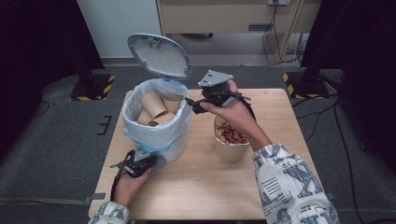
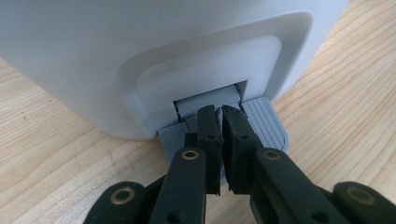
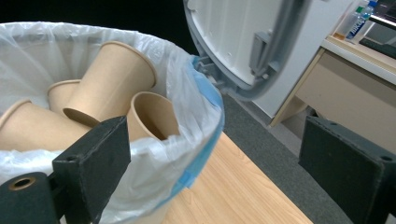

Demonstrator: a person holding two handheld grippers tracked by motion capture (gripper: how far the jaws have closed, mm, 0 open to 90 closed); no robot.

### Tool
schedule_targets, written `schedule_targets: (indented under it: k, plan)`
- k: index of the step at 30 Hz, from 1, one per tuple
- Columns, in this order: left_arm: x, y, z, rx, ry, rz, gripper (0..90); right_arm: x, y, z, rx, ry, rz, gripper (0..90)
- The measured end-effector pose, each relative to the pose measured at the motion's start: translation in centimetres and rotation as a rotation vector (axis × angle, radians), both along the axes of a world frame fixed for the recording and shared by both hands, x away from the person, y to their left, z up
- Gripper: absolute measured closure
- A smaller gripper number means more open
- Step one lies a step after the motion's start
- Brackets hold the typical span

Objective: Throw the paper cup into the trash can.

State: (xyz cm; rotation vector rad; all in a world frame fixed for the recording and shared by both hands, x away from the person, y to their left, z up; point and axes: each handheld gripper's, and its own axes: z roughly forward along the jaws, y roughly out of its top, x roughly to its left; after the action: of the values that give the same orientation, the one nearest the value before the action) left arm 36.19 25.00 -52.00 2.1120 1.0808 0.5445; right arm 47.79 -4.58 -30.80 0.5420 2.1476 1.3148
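A white pedal bin lined with a clear bag stands on the left of the table, its grey lid raised. Several brown paper cups lie inside it, seen close in the right gripper view as cups. My left gripper is at the bin's foot. In its own view the left gripper is shut, its jaws lying on the grey ribbed pedal with nothing between them. My right gripper hovers at the bin's right rim. The right gripper is open and empty.
A paper bowl holding red and pale pieces stands right of the bin, under my right forearm. The wooden table has bare room in front. Beyond the far edge are grey floor, a cabinet and cables.
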Motion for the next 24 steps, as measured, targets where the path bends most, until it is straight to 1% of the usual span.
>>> schedule_targets:
  k: [8, 11, 16, 18, 24]
  plan:
    - [0.0, 0.0, 0.0, 0.000, 0.000, 0.000, 85.3, 0.1, -1.5, -0.3, 0.004, 0.006, -0.026, 9.1]
    - [0.0, 0.0, 0.0, 0.000, 0.000, 0.000, 85.3, 0.2, -2.3, -0.7, 0.001, 0.010, -0.039, 9.1]
    - [0.0, 0.0, 0.0, -0.003, 0.002, 0.002, 85.3, 0.3, -3.1, -1.0, 0.006, 0.019, -0.055, 9.1]
    - [0.0, 0.0, 0.0, 0.002, 0.003, -0.001, 85.3, 0.3, -3.6, -1.3, 0.000, 0.022, -0.063, 9.1]
    - [0.0, 0.0, 0.0, 0.003, 0.003, -0.002, 85.3, 0.4, -4.4, -1.7, -0.001, 0.025, -0.076, 9.2]
